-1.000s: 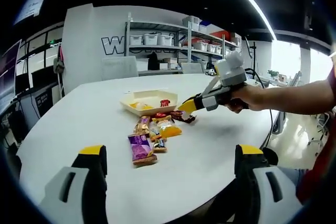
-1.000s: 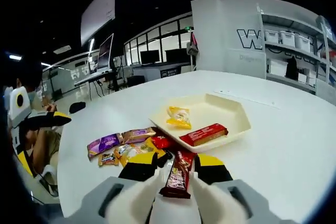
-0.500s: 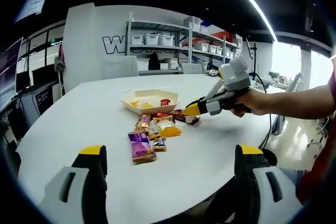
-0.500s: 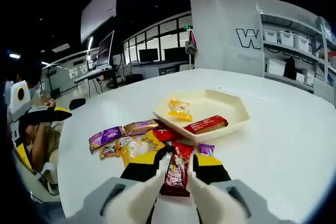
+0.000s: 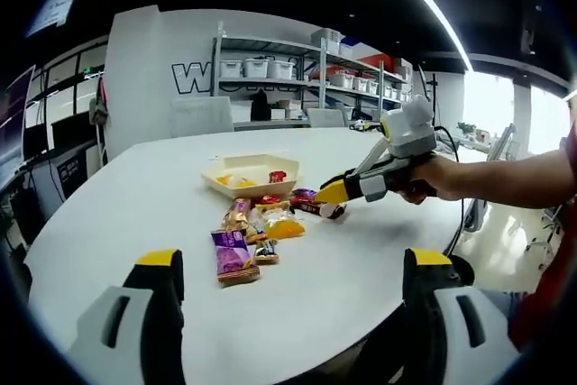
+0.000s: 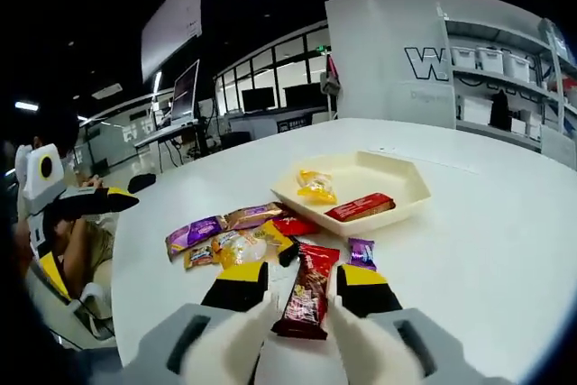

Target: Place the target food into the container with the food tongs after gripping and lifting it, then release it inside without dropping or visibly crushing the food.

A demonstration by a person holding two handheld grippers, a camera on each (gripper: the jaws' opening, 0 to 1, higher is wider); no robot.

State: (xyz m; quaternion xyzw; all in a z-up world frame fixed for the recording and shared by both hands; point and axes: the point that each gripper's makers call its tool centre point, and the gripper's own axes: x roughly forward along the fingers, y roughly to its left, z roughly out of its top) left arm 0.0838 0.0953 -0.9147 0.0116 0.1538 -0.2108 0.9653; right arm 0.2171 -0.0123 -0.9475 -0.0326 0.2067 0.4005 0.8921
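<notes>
The red snack bar [image 6: 306, 293] lies on the white tabletop [image 6: 487, 223], low in the middle of the right gripper view. It sits right between the two yellow tips of my right tongs [image 6: 300, 288]. The tips are a bit apart, one on each side of the wrapper. I cannot tell if they touch it. I do not think I have squeezed it yet.

The bar is long and thin, in a shiny wrapper. I think it is light. The wrapper looks slippery, so it could slide out. The bar inside may snap or squash if I press too hard. I would hold it across the middle of its long sides and squeeze gently.

The cream tray [image 6: 401, 211] is a little above the bar, to the right. It already holds a red bar [image 6: 361, 207] and a yellow candy [image 6: 315, 187]. A small purple candy [image 6: 361, 252] lies just beside my bar, near the tray. To the left is a pile of other snacks [image 6: 230, 233].

In the left gripper view, my right tongs [image 5: 335, 191] reach in from the right, down by the snacks [image 5: 257, 227] and close to the tray [image 5: 251, 175]. My left tongs [image 5: 293, 268] are open wide and hold nothing. They are well apart from the snacks.
</notes>
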